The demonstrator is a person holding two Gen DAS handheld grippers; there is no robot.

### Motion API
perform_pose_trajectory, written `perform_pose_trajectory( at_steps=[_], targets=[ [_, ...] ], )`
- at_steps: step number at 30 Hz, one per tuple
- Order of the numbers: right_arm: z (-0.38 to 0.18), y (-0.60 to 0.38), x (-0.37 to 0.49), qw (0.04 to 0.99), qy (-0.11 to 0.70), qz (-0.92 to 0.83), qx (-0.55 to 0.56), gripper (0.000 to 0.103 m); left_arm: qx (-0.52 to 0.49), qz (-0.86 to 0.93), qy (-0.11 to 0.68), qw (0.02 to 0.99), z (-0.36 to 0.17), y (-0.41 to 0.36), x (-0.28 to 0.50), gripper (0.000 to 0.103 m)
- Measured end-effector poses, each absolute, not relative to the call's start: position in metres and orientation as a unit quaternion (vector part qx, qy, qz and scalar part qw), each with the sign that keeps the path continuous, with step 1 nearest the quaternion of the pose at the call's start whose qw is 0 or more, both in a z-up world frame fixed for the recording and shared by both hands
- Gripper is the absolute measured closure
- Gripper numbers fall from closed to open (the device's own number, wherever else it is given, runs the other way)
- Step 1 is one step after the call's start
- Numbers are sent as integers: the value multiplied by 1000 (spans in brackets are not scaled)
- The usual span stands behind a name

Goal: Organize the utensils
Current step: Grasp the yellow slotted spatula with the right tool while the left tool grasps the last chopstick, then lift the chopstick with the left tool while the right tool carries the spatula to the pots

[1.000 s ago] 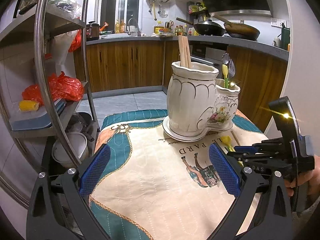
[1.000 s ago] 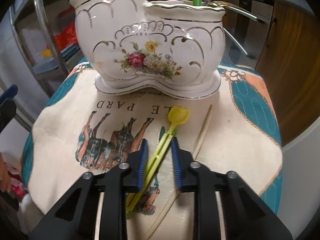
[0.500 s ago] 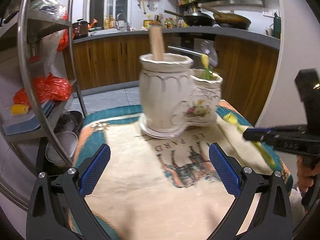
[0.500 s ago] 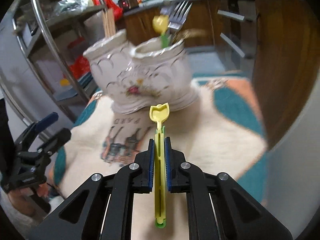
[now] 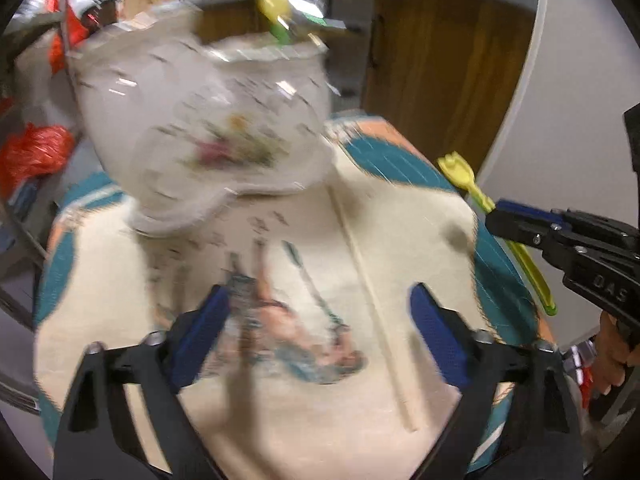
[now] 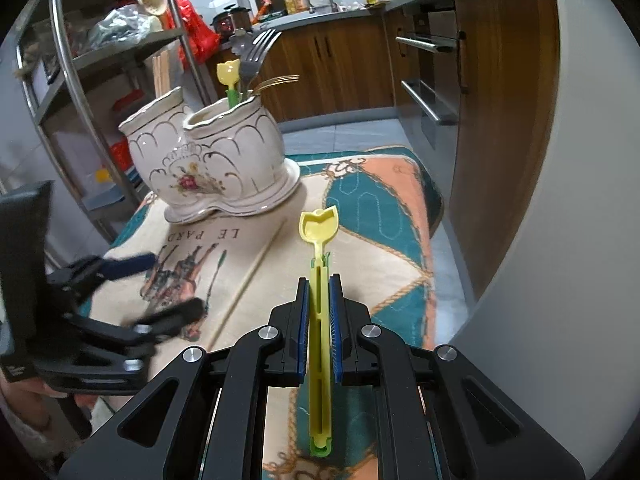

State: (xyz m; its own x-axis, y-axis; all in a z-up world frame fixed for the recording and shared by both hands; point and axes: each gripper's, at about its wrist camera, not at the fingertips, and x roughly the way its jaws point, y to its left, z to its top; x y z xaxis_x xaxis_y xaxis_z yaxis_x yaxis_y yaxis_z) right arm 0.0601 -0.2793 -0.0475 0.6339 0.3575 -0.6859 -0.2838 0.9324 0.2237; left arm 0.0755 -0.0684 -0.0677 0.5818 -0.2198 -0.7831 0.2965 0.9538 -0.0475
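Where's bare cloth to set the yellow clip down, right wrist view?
Free: teal-and-peach cloth right of the ceramic holder, out to the edge. Also the strip between the chopstick and the right tool gripping the clip. Crowded: left, where the open left tool hovers.

Yellow tulip-tipped utensil point(image 6: 319, 312) lifted; chopstick point(image 6: 248, 276) flat beside holder point(image 6: 208, 160)

The right tool point(image 6: 319, 304) has its blue pads point(image 6: 303, 328) pressed together on a yellow utensil point(image 6: 320, 308), gripping its shaft partway along and holding it level above the desk. The left tool point(image 5: 316, 328) hangs with its jaws spread wide and nothing between them, pointing down toward the desk. A hand point(image 5: 614, 354) grips the right tool's handle.
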Motion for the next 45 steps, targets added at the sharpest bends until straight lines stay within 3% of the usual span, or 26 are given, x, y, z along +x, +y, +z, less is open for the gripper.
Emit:
perform_pose_trajectory(
  at_steps=[1, 3, 5, 8, 9, 11, 23, 36, 40, 45],
  targets=[
    [-48, -282, 60, 902, 389, 179, 50, 92, 50, -148, 446, 881, -72, -76, 78, 37],
    [-49, -284, 60, 902, 388, 180, 55, 92, 58, -150, 456, 875, -79, -84, 80, 46],
    [-50, -287, 59, 902, 388, 181, 58, 92, 71, -143, 454, 876, -81, -91, 81, 49],
    [-51, -289, 58, 901, 388, 183, 61, 92, 93, -136, 451, 877, -82, -97, 84, 68],
    [-51, -288, 59, 901, 388, 185, 63, 92, 99, -141, 452, 875, -82, -99, 85, 83],
    [-51, -287, 57, 900, 387, 190, 63, 92, 108, -144, 457, 871, -80, -100, 88, 98],
    [-62, -253, 56, 884, 411, 222, 23, 92, 134, -172, 463, 859, -57, -34, 55, 98],
    [-75, -216, 67, 840, 478, 251, -54, 92, 111, -147, 502, 845, -69, 25, 42, 98],
    [-74, -214, 71, 832, 489, 254, -60, 86, 104, -150, 501, 846, -70, 22, 50, 96],
    [-73, -208, 71, 830, 489, 254, -81, 86, 103, -155, 498, 847, -69, 16, 54, 87]
  ],
)
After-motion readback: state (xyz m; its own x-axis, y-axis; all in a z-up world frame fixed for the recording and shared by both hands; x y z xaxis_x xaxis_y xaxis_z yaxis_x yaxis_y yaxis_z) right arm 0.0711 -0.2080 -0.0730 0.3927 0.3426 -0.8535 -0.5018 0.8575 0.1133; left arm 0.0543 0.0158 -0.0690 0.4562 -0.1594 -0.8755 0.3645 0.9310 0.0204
